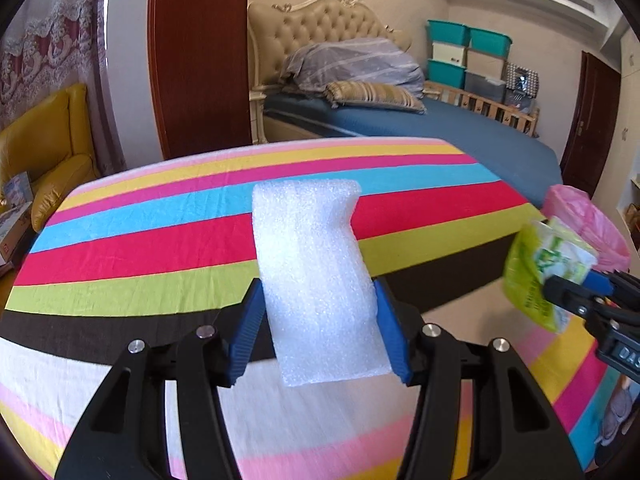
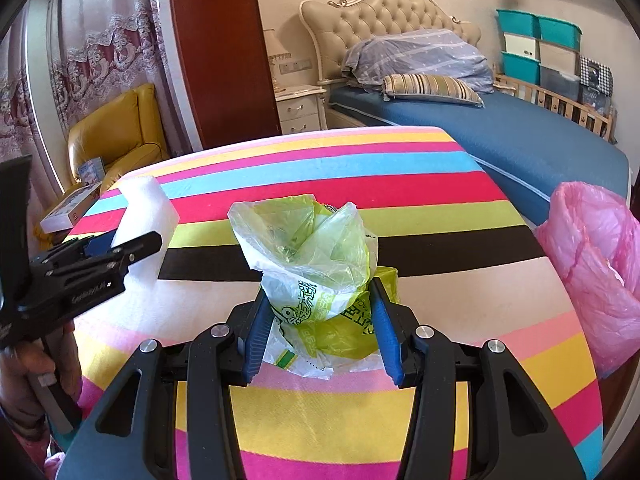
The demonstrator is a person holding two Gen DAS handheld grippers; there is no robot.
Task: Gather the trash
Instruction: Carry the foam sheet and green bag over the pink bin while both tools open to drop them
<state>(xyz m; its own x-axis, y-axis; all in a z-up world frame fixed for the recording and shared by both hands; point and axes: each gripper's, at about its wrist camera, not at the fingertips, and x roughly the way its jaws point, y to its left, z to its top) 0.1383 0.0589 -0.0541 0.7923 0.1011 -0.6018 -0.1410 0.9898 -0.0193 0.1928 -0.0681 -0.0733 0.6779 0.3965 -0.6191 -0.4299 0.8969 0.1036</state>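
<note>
My left gripper (image 1: 318, 292) is shut on a white foam sheet (image 1: 316, 272) and holds it above the striped table (image 1: 140, 248). My right gripper (image 2: 318, 292) is shut on a crumpled green and white plastic wrapper (image 2: 312, 256), also held above the table. In the left wrist view the wrapper (image 1: 548, 264) and right gripper (image 1: 560, 286) show at the far right, close to a pink bin bag (image 1: 588, 220). In the right wrist view the foam (image 2: 148, 216) and left gripper (image 2: 136, 246) show at the left, and the pink bag (image 2: 596, 256) stands open off the table's right edge.
A bed with a blue sheet (image 2: 532, 136) lies behind the table. A yellow armchair (image 2: 116, 132) with boxes stands at the left by the curtain. Storage boxes (image 2: 536, 48) are stacked at the back right. A white nightstand (image 2: 300, 110) is by the headboard.
</note>
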